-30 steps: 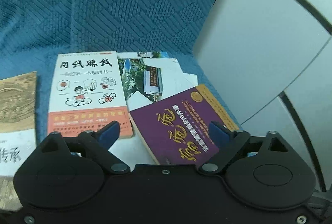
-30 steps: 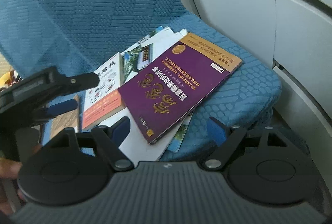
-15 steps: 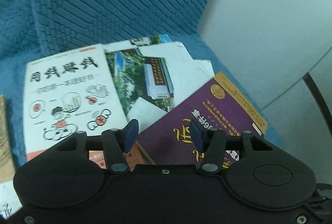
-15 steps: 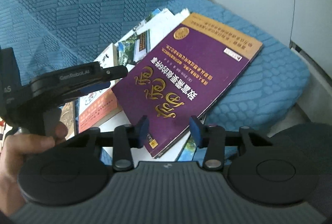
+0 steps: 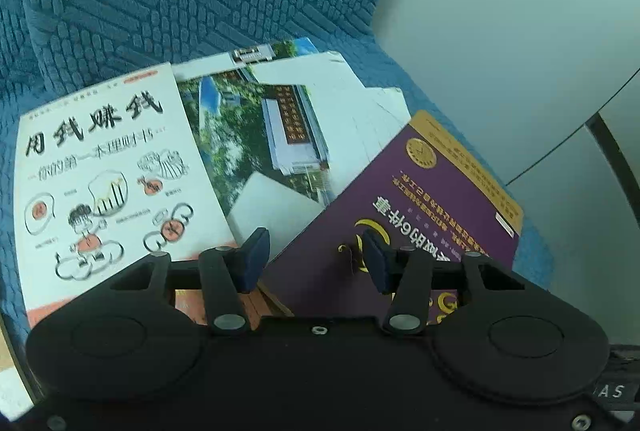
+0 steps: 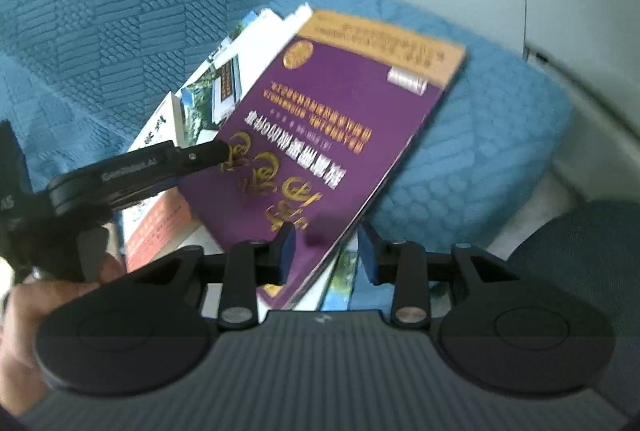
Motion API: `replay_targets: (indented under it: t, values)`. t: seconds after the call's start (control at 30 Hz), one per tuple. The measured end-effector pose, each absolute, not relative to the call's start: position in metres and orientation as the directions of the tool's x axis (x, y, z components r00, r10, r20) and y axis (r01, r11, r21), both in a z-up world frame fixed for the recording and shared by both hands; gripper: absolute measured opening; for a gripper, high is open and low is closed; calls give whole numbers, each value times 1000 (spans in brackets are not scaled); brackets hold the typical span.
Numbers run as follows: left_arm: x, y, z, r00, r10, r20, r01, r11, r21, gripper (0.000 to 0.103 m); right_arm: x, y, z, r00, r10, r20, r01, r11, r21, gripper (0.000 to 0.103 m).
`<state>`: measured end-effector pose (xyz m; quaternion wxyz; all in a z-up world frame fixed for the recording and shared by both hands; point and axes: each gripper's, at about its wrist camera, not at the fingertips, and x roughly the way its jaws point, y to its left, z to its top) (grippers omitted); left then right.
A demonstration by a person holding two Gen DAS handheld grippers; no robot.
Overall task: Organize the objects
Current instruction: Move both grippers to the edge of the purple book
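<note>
Since a second ago I have brought both grippers down onto the purple book, and both sets of jaws have narrowed. My left gripper straddles its near-left edge and my right gripper its near corner; both are closing, pads not visibly pressing. It lies atop a brochure on the blue cushion, beside a white book reading "用钱赚钱".

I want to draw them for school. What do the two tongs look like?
The left tongs are all black, with two round discs, silver screws and dark blue pads. White letters sit on the side. The right tongs look much the same, but the body is grey with ridges. A bare hand, no sleeve showing, carries the left ones.
</note>
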<state>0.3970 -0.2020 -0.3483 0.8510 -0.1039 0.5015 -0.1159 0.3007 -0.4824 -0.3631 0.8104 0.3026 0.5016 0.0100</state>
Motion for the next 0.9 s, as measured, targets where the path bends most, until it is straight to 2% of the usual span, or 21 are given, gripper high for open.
replay_targets:
  t: [0.4,0.57,0.9]
  values:
    - [346,-213,-338,425,-290,-857,50,953,-298,45,286,-492,-363,493,311,-812,225,857,464,41]
    - [309,-230,-330,397,-228,-889,9,970,-244,45,271,-496,-360,465,326,-823,162,883,441,41]
    - [250,-230,-323,381,-258,-888,-73,949,-307,45,243,-502,-355,444,337,-830,104,901,422,41]
